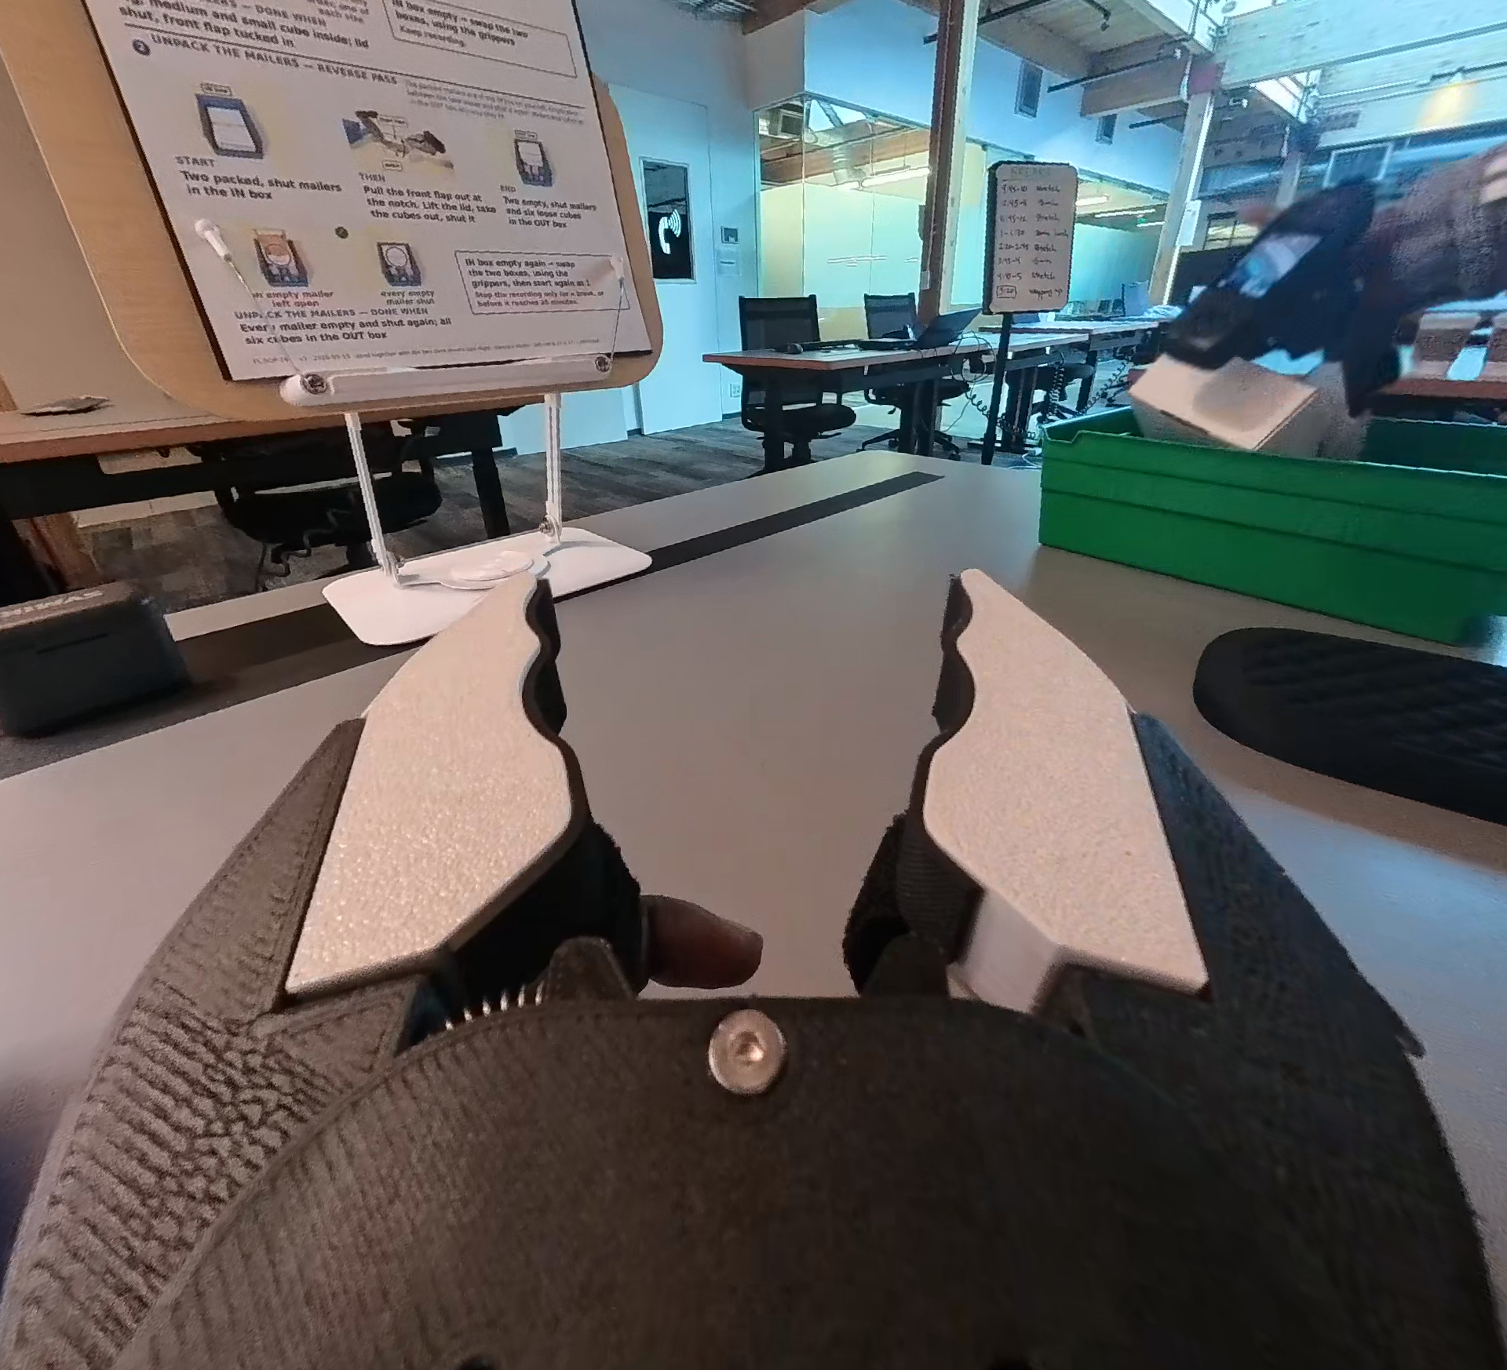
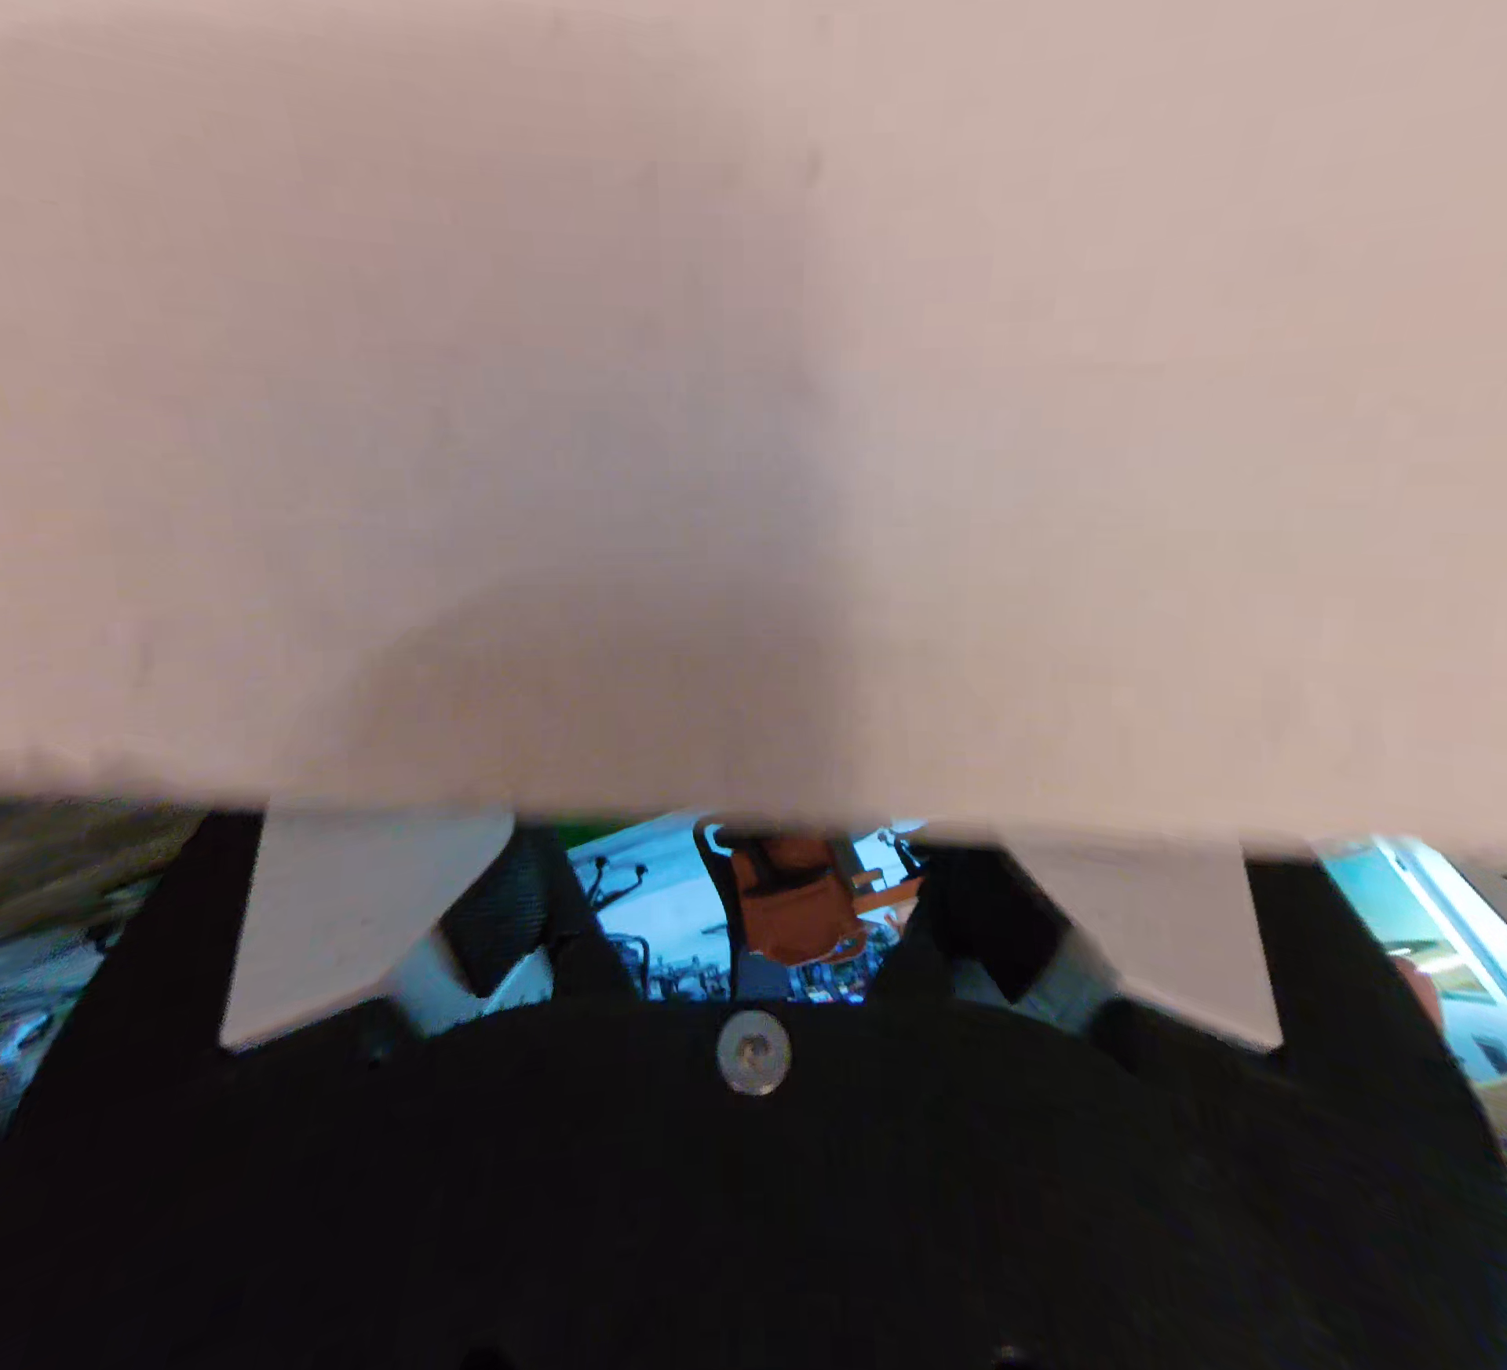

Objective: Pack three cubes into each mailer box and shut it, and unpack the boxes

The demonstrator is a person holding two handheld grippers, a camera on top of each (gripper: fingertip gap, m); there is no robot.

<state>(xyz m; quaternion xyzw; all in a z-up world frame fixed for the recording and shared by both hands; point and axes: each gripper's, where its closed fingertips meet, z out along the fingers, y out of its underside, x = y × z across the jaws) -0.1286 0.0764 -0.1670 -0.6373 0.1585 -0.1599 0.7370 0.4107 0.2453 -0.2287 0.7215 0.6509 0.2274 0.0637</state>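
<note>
Surroundings: a white instruction sheet on a stand (image 1: 359, 132) stood at the far left of the grey table (image 1: 758, 687); a black ribbed pad (image 1: 1362, 719) lay on the right, just before a green bin (image 1: 1256, 524); a small black device (image 1: 81, 654) sat at the left edge.
In the way: in the right wrist view a pale box face (image 2: 750, 320) filled nearly the whole picture, hiding the finger ends.
Left tongs: the left tongs (image 1: 746, 589) were held low over the table, fingers well apart, nothing between them.
Right tongs: the right tongs (image 1: 1272, 320), blurred, were above the green bin with a white mailer box (image 1: 1223, 397) tilted at their tips; whether they were clamped on it I cannot tell.
Containers: the green bin's inside was hidden behind its near wall, apart from the mailer box rising above the rim.
Open room: bare table lay ahead of the left tongs, between the stand's white base (image 1: 489, 581) and the black ribbed pad.
</note>
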